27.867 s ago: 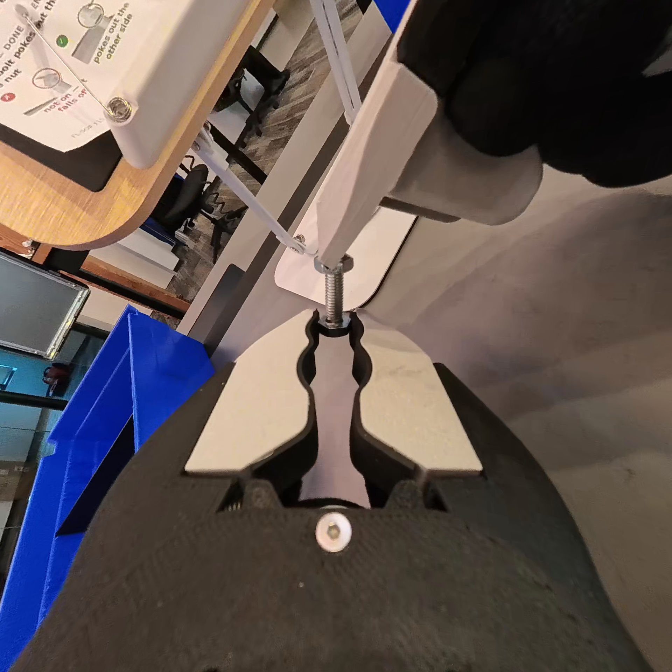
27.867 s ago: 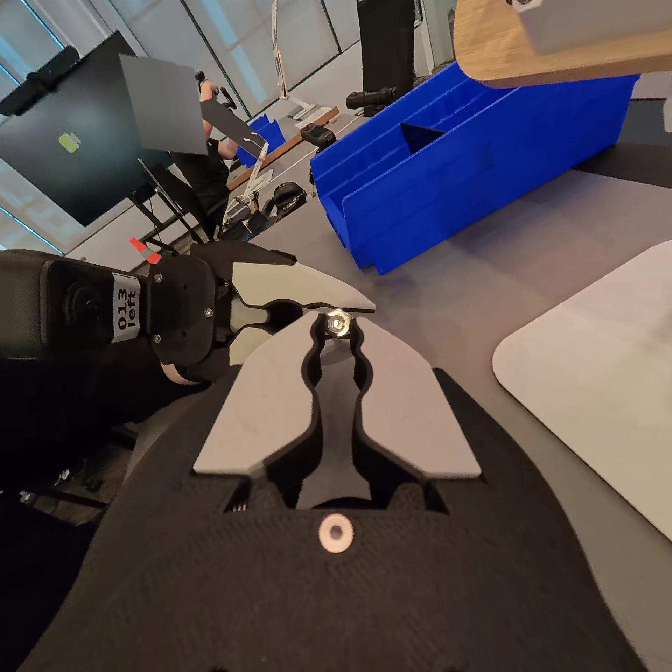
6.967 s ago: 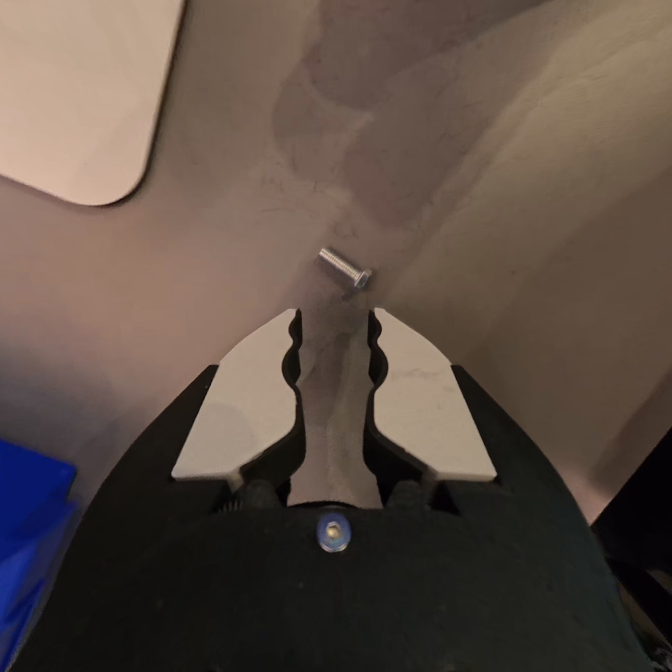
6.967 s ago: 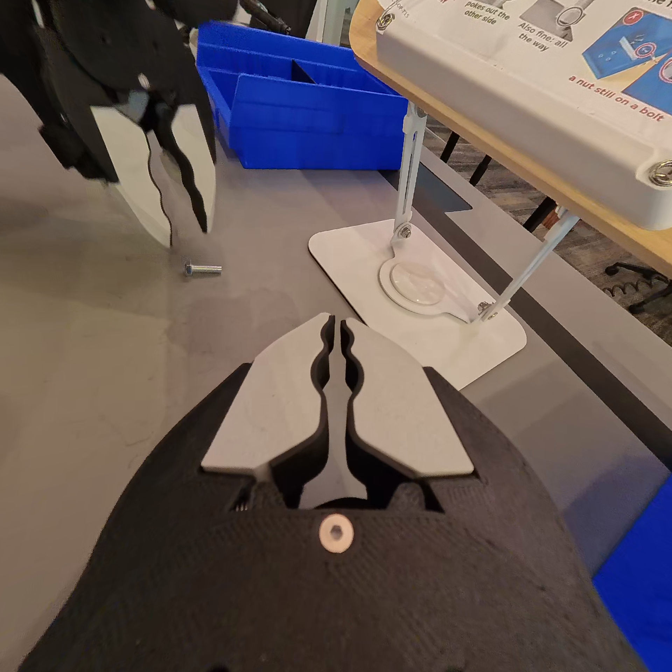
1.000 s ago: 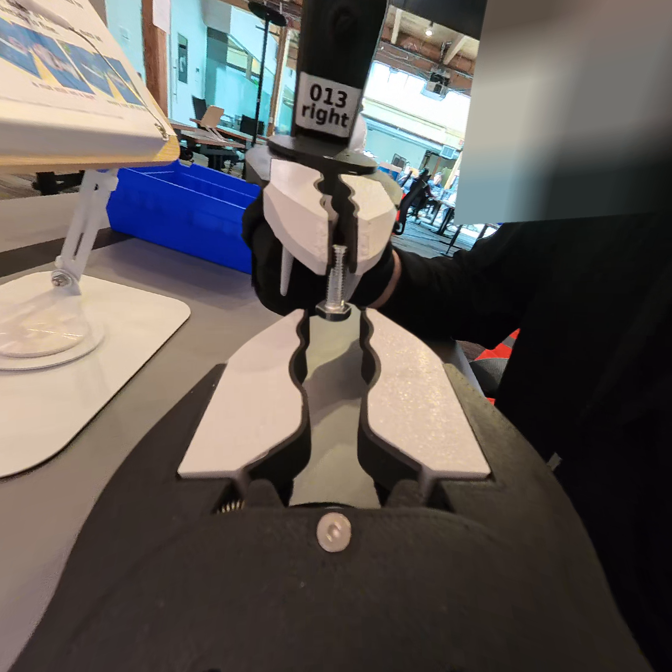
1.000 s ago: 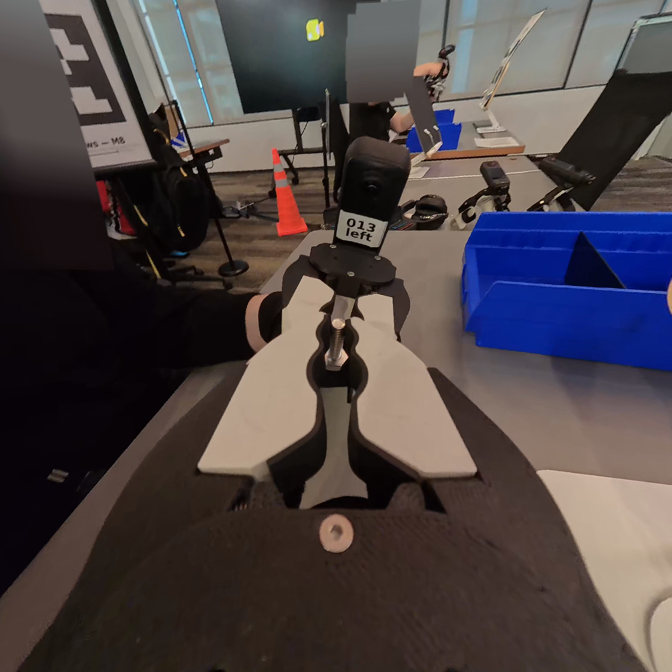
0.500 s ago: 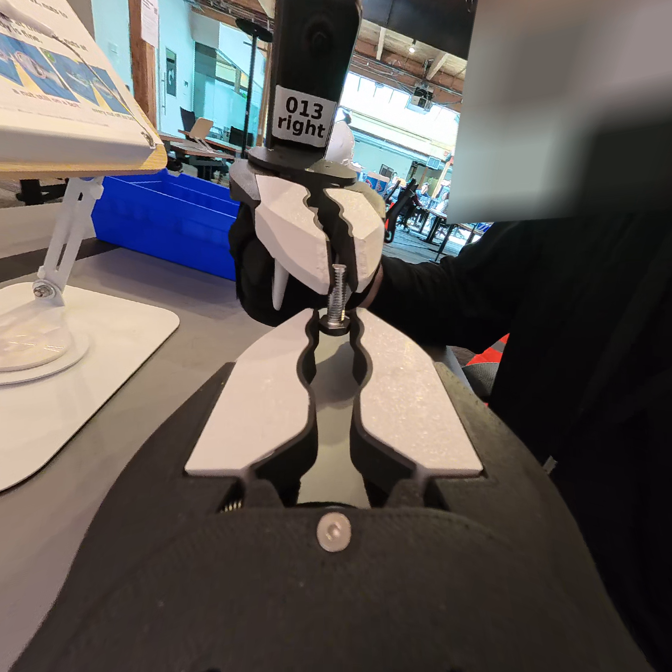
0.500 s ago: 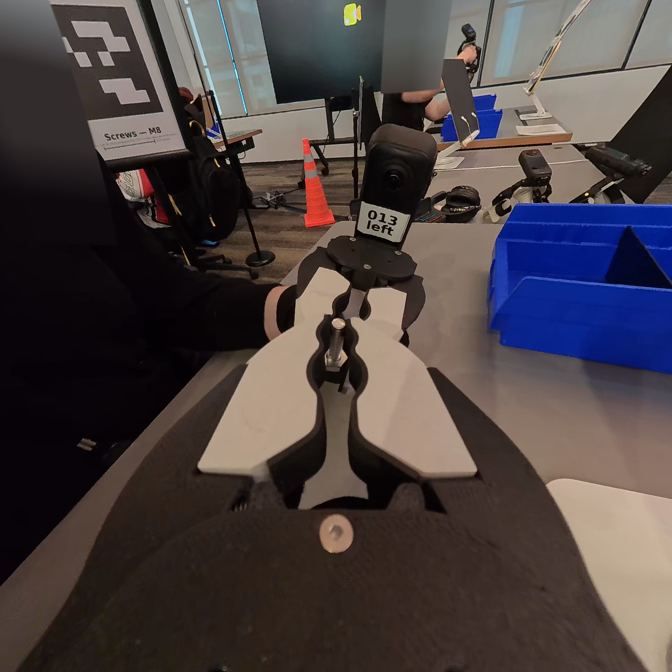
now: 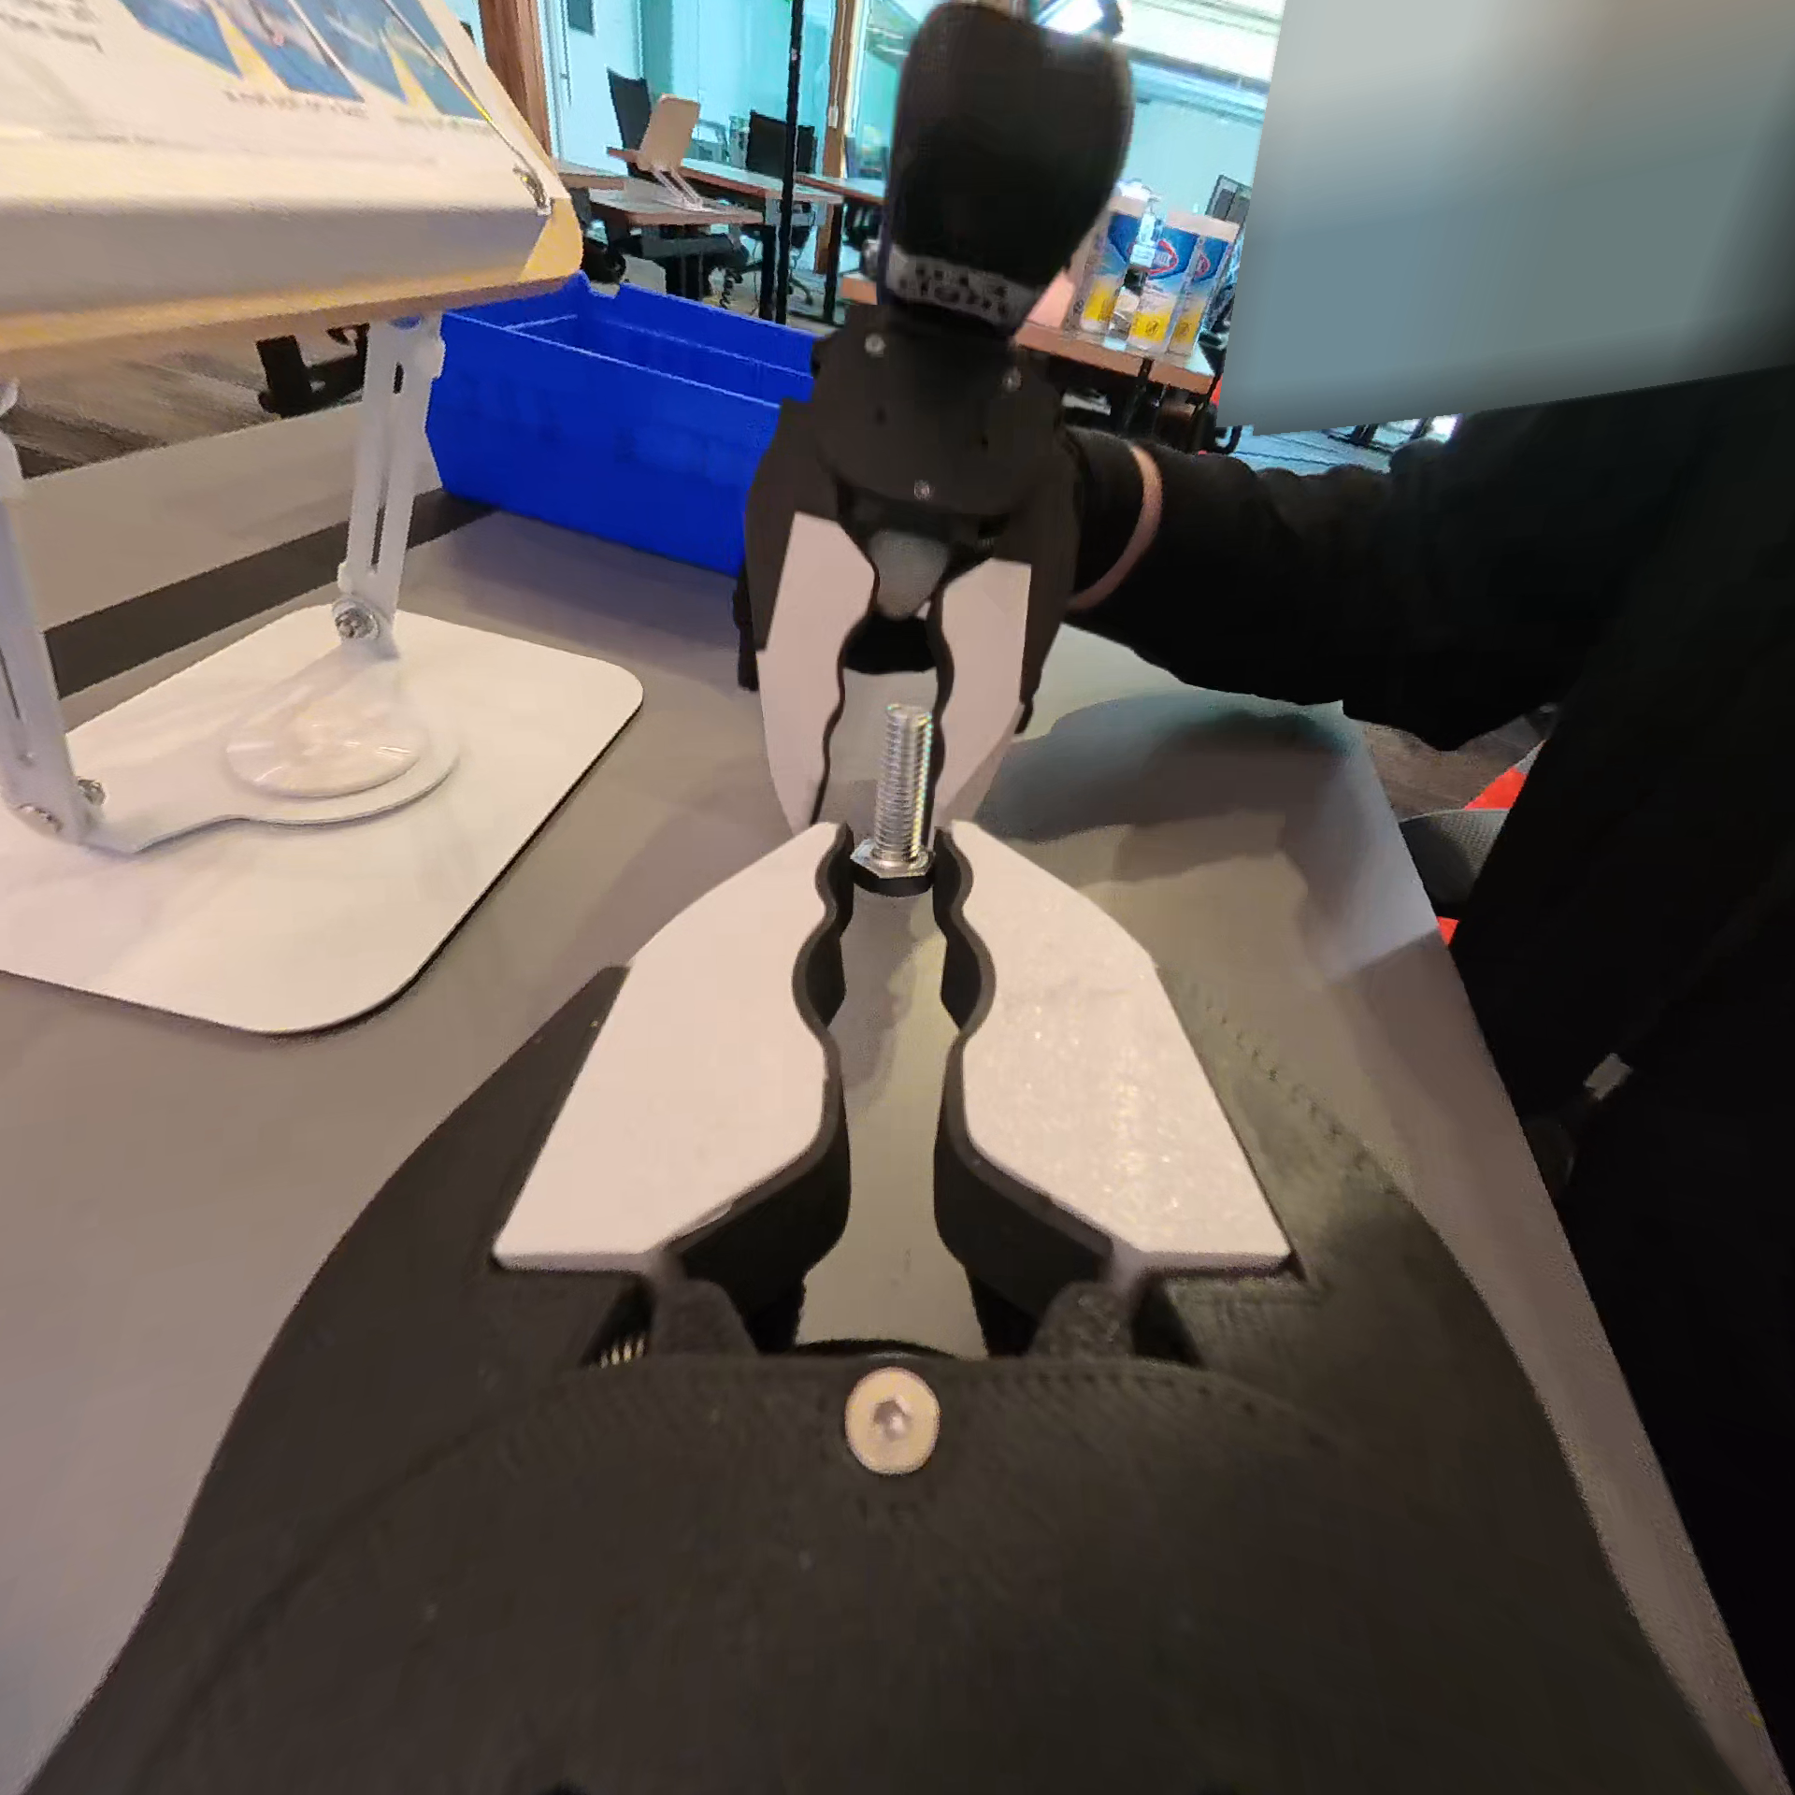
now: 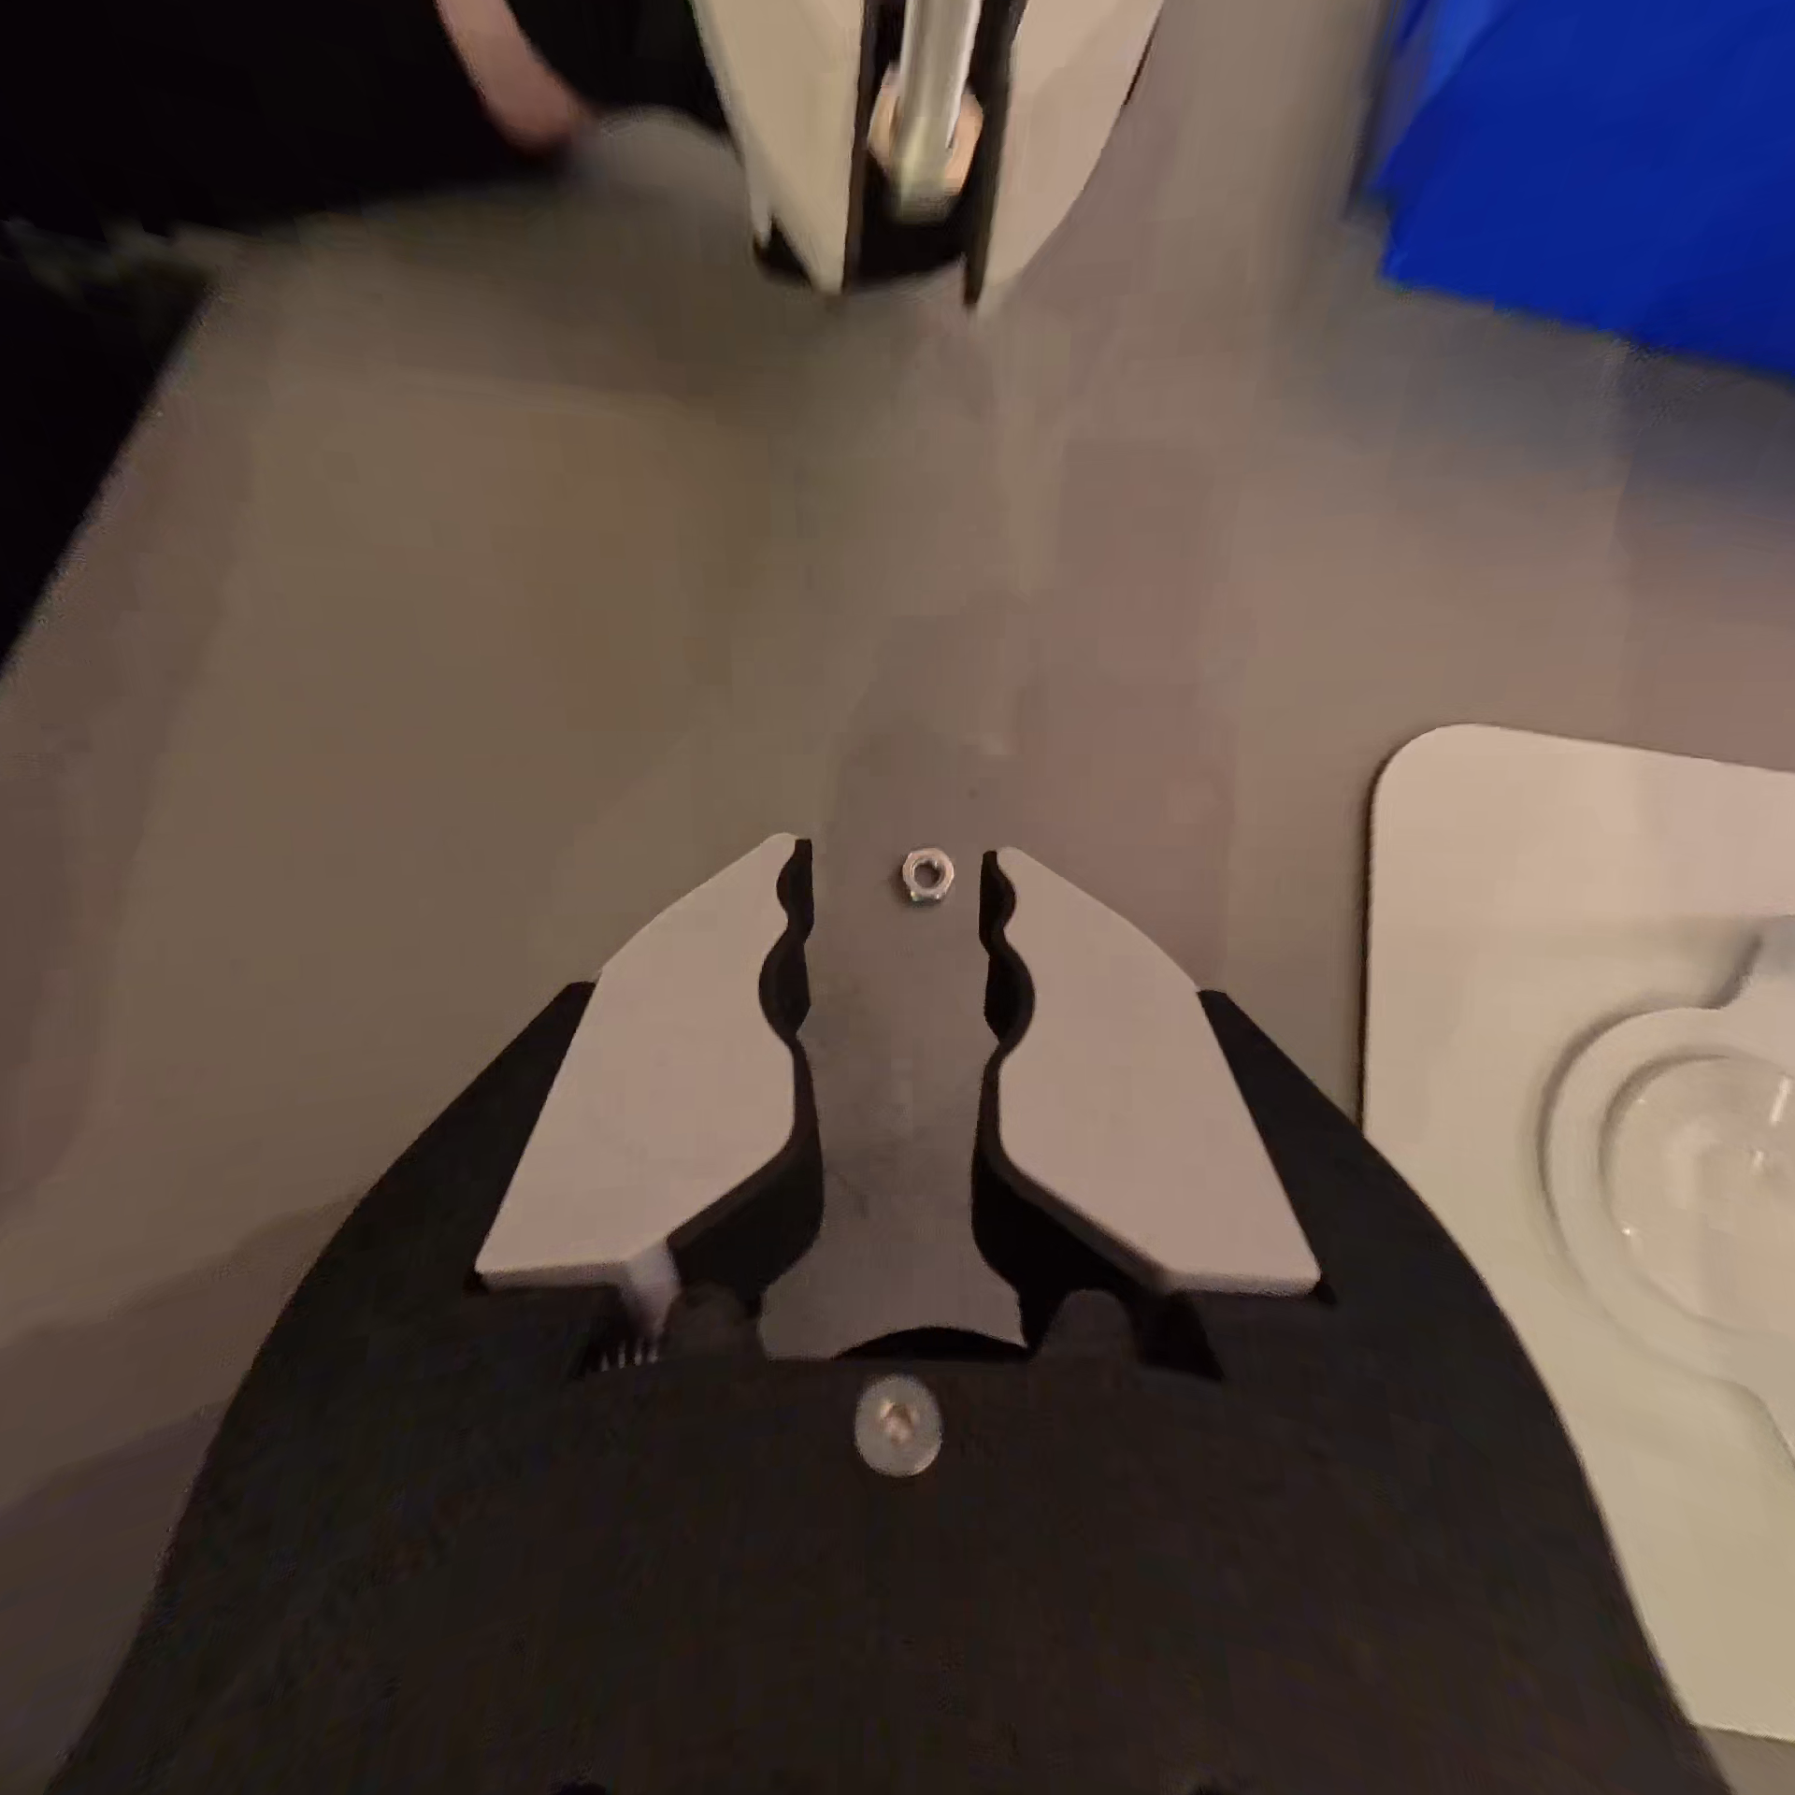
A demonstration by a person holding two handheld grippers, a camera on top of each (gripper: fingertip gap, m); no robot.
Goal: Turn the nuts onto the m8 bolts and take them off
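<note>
Left wrist view: grey table (image 9: 243, 1166) carrying white stand base (image 9: 291, 855), blue bin (image 9: 602, 427). Left gripper (image 9: 892, 850) clamping bolt (image 9: 901, 777) by head, thread pointing up. Right gripper (image 10: 892, 860) hanging over table, jaws apart, nut (image 10: 926, 877) lying loose between tips, untouched. Step: fetching nut. Next: lowering, closing on nut flats, carrying to thread.

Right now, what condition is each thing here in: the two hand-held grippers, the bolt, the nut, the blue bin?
Left hand-held gripper: closed on the bolt's hex head.
Bolt: held upright, threads bare, no nut on it.
Right hand-held gripper: open, holding nothing, poised over the nut.
Nut: loose, lying flat on the grey table, between the open fingertips without touching them.
Blue bin: open-topped, standing on the table; contents hidden.
</note>
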